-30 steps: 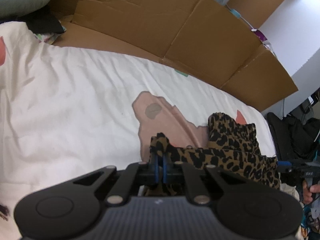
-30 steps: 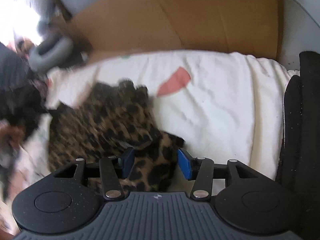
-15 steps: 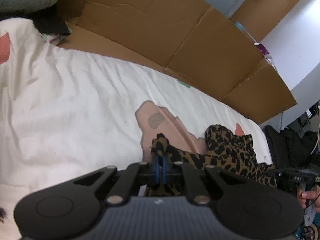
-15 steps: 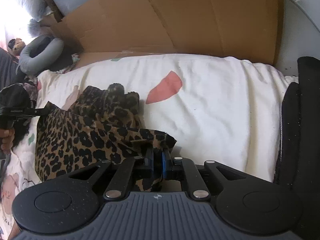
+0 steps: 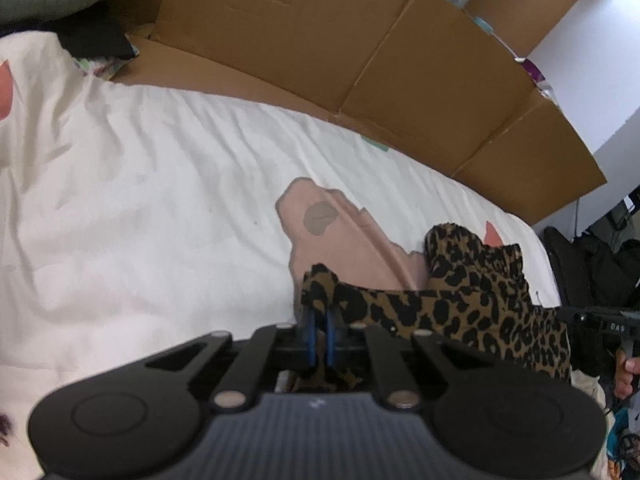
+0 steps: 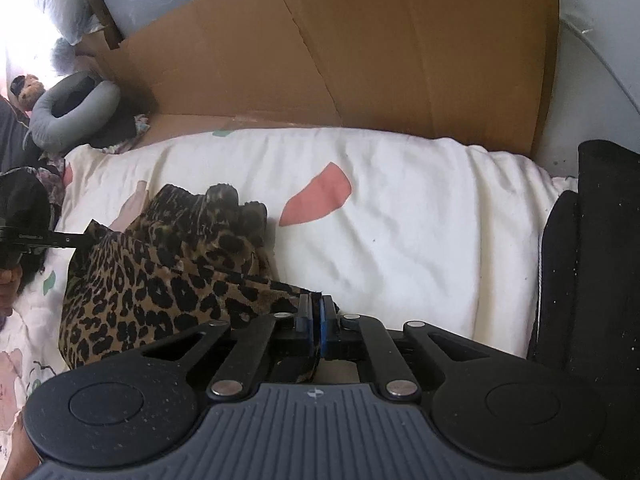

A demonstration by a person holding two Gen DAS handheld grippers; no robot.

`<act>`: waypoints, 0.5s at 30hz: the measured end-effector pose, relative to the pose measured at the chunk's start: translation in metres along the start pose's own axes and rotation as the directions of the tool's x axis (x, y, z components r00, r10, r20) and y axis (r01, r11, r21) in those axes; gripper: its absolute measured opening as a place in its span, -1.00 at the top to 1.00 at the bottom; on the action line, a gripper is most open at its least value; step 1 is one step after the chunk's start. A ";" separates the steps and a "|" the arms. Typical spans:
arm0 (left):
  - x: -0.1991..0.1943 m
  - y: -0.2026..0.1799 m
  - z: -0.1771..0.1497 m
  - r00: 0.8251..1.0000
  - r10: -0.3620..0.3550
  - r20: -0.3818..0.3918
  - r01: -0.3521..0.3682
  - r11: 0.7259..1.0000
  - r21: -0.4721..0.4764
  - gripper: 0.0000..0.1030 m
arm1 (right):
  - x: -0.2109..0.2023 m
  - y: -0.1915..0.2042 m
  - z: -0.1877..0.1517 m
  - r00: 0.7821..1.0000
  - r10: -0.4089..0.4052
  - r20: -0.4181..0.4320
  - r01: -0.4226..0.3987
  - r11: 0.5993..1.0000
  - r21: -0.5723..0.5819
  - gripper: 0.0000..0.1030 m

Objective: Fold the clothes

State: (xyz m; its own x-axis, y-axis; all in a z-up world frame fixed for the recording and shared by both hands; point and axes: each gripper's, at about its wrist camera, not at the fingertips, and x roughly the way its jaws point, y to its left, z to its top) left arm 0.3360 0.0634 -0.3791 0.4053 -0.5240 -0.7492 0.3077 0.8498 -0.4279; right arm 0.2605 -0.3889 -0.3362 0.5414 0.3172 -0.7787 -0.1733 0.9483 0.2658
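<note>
Left wrist view first: left gripper [image 5: 319, 330] clenched on a corner of the leopard-print garment [image 5: 472, 304], lower right, lying on white bedding [image 5: 140, 200]. Right wrist view: right gripper [image 6: 316, 326] pinches another garment corner, lower centre; cardboard [image 6: 340, 52] spans the top.

A second ago the right gripper [image 6: 316, 312] stood with its blue pads wide apart around a corner of the leopard-print garment [image 6: 160, 280]; now they are pressed together on that edge, and the cloth seems drawn flatter across the bed
</note>
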 end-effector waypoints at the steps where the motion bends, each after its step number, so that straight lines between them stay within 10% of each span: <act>1: 0.001 0.000 0.000 1.000 0.003 -0.002 -0.003 1.000 0.006 0.89 | 0.000 0.000 0.000 1.000 -0.001 0.001 0.001 1.000 0.001 0.97; 15: 0.017 -0.002 0.004 0.999 0.024 -0.047 -0.022 0.999 0.035 0.25 | 0.027 -0.006 -0.009 0.997 -0.009 -0.076 0.012 0.999 0.040 0.47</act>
State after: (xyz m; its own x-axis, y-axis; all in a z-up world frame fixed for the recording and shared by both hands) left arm 0.3455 0.0523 -0.3895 0.3712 -0.5004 -0.7822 0.3286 0.8587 -0.3934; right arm 0.2694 -0.3863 -0.3642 0.4788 0.3085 -0.8219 -0.1341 0.9509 0.2788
